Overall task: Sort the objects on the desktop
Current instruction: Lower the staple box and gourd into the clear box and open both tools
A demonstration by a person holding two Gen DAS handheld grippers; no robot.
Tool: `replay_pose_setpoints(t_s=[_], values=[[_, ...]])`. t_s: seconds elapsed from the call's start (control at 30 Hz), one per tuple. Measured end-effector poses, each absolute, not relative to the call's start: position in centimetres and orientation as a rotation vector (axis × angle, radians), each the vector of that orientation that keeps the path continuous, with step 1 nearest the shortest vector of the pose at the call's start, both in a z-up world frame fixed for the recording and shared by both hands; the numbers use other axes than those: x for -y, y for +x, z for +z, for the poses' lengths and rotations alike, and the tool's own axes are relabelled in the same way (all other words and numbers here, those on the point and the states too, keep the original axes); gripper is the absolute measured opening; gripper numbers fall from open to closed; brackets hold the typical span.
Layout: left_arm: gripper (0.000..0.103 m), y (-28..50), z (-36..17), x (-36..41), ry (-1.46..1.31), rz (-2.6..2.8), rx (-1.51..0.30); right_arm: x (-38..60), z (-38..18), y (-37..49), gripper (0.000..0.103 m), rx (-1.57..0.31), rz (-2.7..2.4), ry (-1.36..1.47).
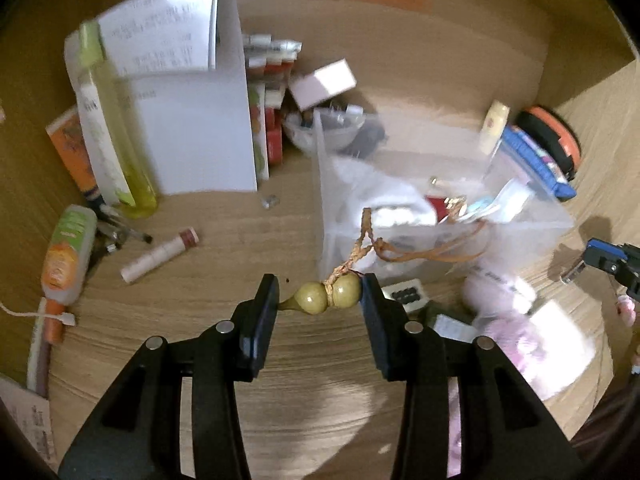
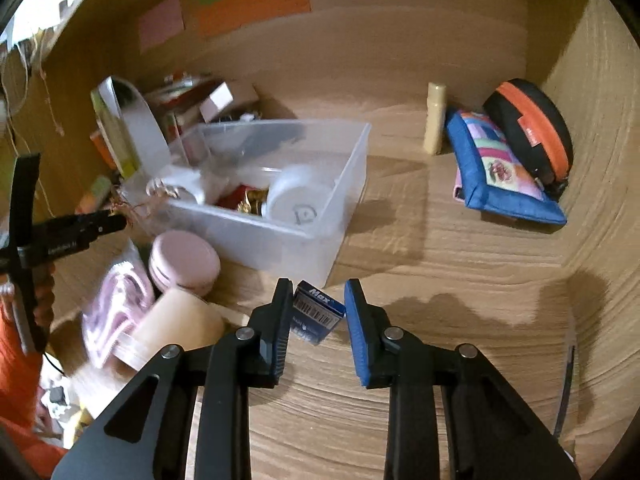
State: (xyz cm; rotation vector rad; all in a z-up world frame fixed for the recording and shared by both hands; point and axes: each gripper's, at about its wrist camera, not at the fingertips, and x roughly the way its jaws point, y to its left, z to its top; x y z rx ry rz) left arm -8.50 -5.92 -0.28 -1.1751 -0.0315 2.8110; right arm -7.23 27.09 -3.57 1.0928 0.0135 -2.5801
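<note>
Gripping a small green gourd charm (image 1: 326, 298) by its ends, the left claw (image 1: 320, 300) holds it above the wooden worktop (image 1: 200, 280), near a clear bin (image 1: 440, 208). Right view: the right claw (image 2: 318, 310) pinches a blue staple box (image 2: 316, 312) before that bin (image 2: 280, 200).

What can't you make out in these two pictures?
- Bin contents: both views, motion blur and cloudy walls hide most items.
- Printed sheet: left wrist view, text too blurred to read.
- Blue box: right wrist view, small print below "Max" too small.
- Pink items: left wrist view, smeared by blur.
</note>
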Motion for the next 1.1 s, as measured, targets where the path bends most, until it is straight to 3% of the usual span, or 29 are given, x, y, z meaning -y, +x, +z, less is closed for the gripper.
replay_pose_setpoints(t_s=[0.5, 0.8, 1.1], values=[[0.042, -8.6, 4.9, 4.3, -0.982, 2.837, 0.016, -27.9, -0.4, -7.2, 0.024, 0.058, -2.613, 0.966], [0.042, -12.1, 3.2, 3.9, -1.084, 2.799, 0.012, -26.2, 1.8, -9.1, 0.024, 0.012, -2.628, 0.880], [0.042, -13.8, 1.4, 3.2, -1.139, 2.775, -0.026, -24.4, 0.5, -11.5, 0.024, -0.032, -2.600, 0.932]])
